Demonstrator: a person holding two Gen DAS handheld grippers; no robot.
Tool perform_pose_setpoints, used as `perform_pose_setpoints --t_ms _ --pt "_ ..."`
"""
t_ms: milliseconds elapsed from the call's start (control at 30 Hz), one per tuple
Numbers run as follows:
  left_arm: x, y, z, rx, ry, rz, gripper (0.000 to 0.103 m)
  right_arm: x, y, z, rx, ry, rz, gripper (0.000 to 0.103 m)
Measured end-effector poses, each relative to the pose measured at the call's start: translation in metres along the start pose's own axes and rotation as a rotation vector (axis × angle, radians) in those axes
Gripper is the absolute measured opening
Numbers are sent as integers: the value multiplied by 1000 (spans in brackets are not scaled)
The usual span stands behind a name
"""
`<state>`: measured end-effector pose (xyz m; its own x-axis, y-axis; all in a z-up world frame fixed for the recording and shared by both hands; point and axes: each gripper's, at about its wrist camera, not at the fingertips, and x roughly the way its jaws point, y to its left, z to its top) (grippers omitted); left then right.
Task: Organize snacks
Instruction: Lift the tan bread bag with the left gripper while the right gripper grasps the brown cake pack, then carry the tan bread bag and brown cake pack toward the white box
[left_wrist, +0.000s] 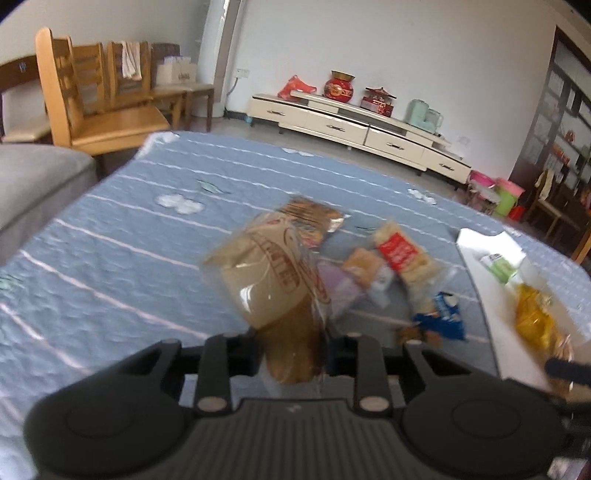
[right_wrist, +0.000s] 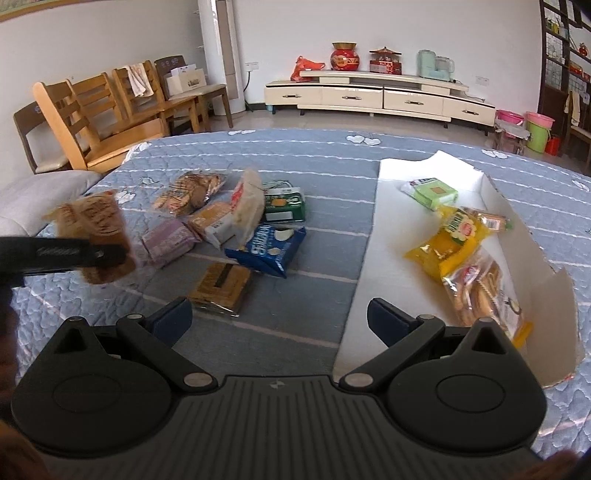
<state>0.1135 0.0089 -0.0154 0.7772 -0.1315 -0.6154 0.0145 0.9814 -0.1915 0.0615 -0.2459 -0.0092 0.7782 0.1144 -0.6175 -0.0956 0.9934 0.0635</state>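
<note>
My left gripper (left_wrist: 291, 347) is shut on a brown bread packet (left_wrist: 273, 280) and holds it above the blue quilted table; it also shows in the right wrist view (right_wrist: 92, 229) at the far left. My right gripper (right_wrist: 279, 314) is open and empty, low over the table by the left edge of the white cardboard box (right_wrist: 391, 266). In the box lie a green packet (right_wrist: 432, 192), a yellow packet (right_wrist: 450, 240) and a clear biscuit packet (right_wrist: 484, 291). A pile of loose snacks, with a blue packet (right_wrist: 269, 247) and a gold-brown packet (right_wrist: 219, 284), lies left of the box.
The table is covered by a blue quilted cloth (right_wrist: 325, 177). Wooden chairs (right_wrist: 92, 125) stand at the back left and a cream TV cabinet (right_wrist: 376, 96) along the far wall. A grey cushion (left_wrist: 33, 184) sits at the left.
</note>
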Motion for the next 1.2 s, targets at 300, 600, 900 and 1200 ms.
perform_pose_setpoints --t_ms 300,600,900,1200 --pt "-13 17 -6 30 -30 60 28 43 21 5 1 80 61 103" --pt "-4 11 -17 68 -21 54 28 94 33 10 38 104 -4 100" --pt "12 -3 -23 100 -43 84 32 92 32 10 7 60 -21 52" --pt "-15 -11 -13 95 -84 51 29 50 29 11 -18 10 16 52"
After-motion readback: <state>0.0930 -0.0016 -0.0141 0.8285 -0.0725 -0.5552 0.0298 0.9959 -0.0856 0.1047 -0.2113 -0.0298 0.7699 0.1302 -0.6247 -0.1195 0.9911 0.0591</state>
